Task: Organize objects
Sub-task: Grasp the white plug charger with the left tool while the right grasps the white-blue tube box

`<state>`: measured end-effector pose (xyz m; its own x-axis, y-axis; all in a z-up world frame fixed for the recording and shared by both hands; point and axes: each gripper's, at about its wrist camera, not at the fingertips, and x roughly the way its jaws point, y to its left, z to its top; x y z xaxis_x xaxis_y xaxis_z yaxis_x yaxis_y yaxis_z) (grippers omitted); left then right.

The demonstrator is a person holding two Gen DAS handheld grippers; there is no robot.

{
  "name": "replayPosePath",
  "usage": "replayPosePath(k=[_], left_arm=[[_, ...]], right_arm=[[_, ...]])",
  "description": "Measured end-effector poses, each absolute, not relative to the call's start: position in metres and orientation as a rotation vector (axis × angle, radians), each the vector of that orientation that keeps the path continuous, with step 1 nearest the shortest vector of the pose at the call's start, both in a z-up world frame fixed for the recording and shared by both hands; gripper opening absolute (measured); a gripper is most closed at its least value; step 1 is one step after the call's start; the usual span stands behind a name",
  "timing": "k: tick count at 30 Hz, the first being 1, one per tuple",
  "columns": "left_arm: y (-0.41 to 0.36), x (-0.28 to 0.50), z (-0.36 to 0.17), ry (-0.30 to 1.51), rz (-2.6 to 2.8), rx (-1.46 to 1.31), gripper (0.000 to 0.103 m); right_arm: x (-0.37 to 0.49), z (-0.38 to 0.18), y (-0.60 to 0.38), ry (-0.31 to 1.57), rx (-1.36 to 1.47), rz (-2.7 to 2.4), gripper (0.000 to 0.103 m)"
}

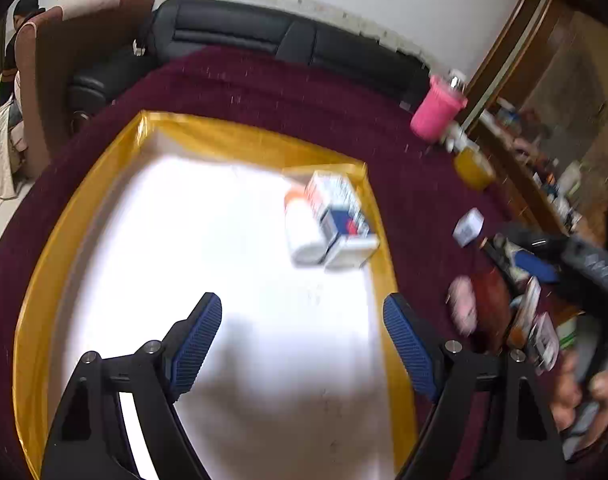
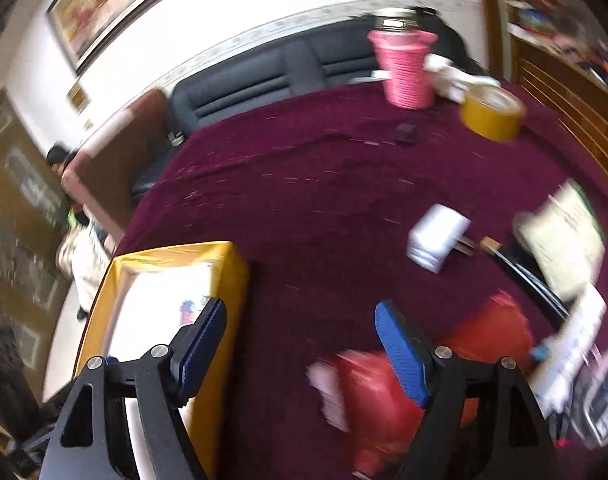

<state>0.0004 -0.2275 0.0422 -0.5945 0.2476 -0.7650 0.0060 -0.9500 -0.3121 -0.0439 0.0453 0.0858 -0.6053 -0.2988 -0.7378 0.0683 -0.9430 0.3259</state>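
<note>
1. Left wrist view: the left gripper (image 1: 302, 340) hangs over the shallow yellow-rimmed tray with the white floor (image 1: 84, 216), jaws spread wide with nothing between the blue ribbed pads (image 1: 198, 344).
2. Up at the tray's far right corner sit a white bottle with an orange cap (image 1: 302, 232) and a white carton printed in blue and red (image 1: 340, 216), touching each other and tight against the rim. Any sweep through that corner risks knocking the bottle over or off the carton.
3. At the right edge of this frame the other tool and a hand (image 1: 584, 396) crowd the clutter on the maroon cloth (image 1: 264, 92). Two tools so near each other could collide.
4. Right wrist view: the right gripper (image 2: 300, 344) is released too, pads empty, hovering over the cloth between the tray's corner at lower left and a soft red bag-like thing (image 2: 492, 332) at lower right.
5. Everything here is smeared by blur, so the aim is doubtful. The right finger overlaps the red thing and may snag it or shove the pale item (image 2: 330, 388) beside it.
6. A white plug adapter with metal prongs (image 2: 436, 236) lies mid-right, well apart from the jaws. It looks smooth, so it may slip if pinched on a corner.
7. The pink woven cup (image 2: 406, 68) and the roll of yellow tape (image 2: 490, 112) stand at upper right, near the cloth's far edge, where a nudge could send them off.
</note>
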Motion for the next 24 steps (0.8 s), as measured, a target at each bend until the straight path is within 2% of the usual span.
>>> replayPosePath(k=[7, 11, 14, 15, 20, 24], left_arm=[[-0.226, 0.02, 0.04, -0.409, 2.595, -1.352, 0.082], [-0.216, 0.036, 0.076, -0.349, 2.641, -1.186, 0.082], [-0.189, 0.037, 0.102, -0.257, 2.624, -1.11, 0.089], [-0.178, 0.034, 0.107, -0.226, 2.614, -1.099, 0.091], [-0.12, -0.003, 0.114, -0.132, 2.566, -1.133, 0.091], [-0.072, -0.045, 0.106, -0.07, 2.52, -1.153, 0.091]], right_arm=[[-0.001, 0.08, 0.137, -0.61, 1.28, -2.666, 0.082], [0.022, 0.078, 0.174, -0.671, 1.255, -2.692, 0.082], [0.033, 0.076, 0.196, -0.708, 1.233, -2.718, 0.085], [0.035, 0.075, 0.202, -0.721, 1.228, -2.724, 0.085], [0.042, 0.061, 0.232, -0.828, 1.225, -2.699, 0.085], [0.046, 0.053, 0.246, -0.839, 1.232, -2.694, 0.085]])
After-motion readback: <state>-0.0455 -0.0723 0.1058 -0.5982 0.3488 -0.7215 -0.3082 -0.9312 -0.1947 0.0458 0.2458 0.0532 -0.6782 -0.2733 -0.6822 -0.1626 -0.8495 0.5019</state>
